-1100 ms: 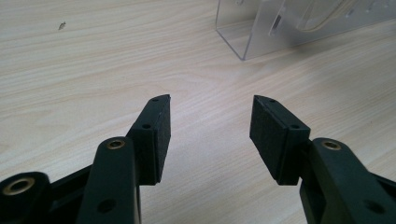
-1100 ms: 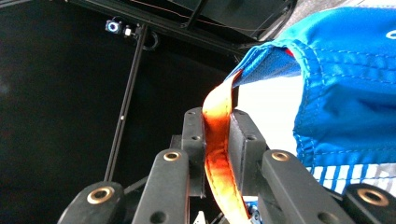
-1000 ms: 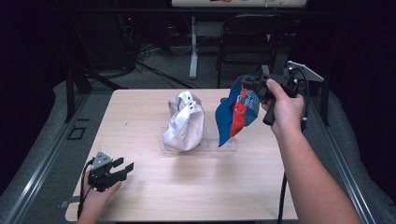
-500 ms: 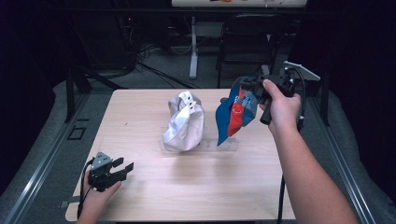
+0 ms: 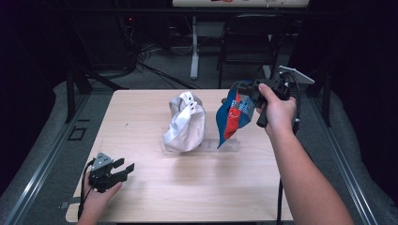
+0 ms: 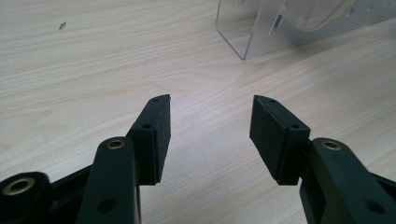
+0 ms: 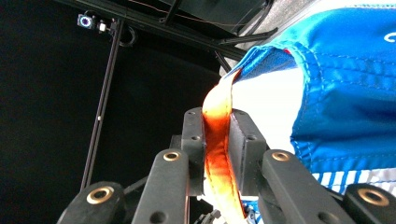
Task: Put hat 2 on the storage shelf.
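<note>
The right claw [image 5: 251,89] pinches the orange strap [image 7: 217,140] of the blue cap [image 5: 232,115], held right of centre in the high view above the clear stand [image 5: 225,144] — a thin grip that could slip and drop it. That forearm reaches up from the lower right, while the left claw [image 5: 124,169] rests spread and empty on the desk [image 5: 187,187] at lower left — beside neither cap nor the white cap [image 5: 185,124].

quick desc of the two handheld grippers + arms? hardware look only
Both grippers are black with two flat-padded jaws on linked arms with brass-coloured pivot bushings. The left gripper and the right gripper each carry a grey three-cornered plate and trail a black cable. Forearms are bare, no sleeves visible.
</note>
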The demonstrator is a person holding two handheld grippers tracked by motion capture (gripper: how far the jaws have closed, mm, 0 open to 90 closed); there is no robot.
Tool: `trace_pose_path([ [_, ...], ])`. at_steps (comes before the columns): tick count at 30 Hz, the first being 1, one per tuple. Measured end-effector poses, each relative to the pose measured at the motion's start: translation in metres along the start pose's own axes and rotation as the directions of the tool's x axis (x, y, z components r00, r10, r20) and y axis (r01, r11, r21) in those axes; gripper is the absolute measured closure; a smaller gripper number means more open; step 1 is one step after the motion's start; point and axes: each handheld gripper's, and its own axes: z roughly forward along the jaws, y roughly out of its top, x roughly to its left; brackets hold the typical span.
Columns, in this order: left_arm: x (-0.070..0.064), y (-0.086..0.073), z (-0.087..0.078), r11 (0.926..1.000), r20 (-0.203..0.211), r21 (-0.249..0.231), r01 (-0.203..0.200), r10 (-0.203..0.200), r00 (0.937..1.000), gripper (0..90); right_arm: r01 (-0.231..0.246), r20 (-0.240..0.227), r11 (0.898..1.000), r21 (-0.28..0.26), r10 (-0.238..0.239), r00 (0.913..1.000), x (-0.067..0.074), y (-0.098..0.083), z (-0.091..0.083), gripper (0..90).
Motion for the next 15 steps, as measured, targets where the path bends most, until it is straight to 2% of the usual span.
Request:
trace_pose_path([
  [9,0.001,0.0,0.0,1.0,-0.002,0.0,0.0,0.0,1.0,48.5,-0.006,0.004,1.0,0.018,0.006,1.0,-0.009,-0.003,0.007,77.4],
  [12,0.001,0.0,0.0,1.0,-0.001,-0.001,0.0,0.0,1.0,48.5,-0.005,0.004,0.999,0.04,0.004,1.0,-0.014,-0.005,0.009,77.3],
  [13,0.0,0.0,0.0,1.0,-0.001,0.001,-0.002,0.002,1.0,48.5,0.002,0.024,0.999,0.053,-0.003,0.9997,-0.017,-0.006,0.011,77.2],
  [15,0.001,0.0,0.0,1.0,0.0,0.0,-0.001,0.001,1.0,48.5,-0.003,0.028,0.999,0.051,0.001,0.9996,-0.02,-0.007,0.013,77.2],
])
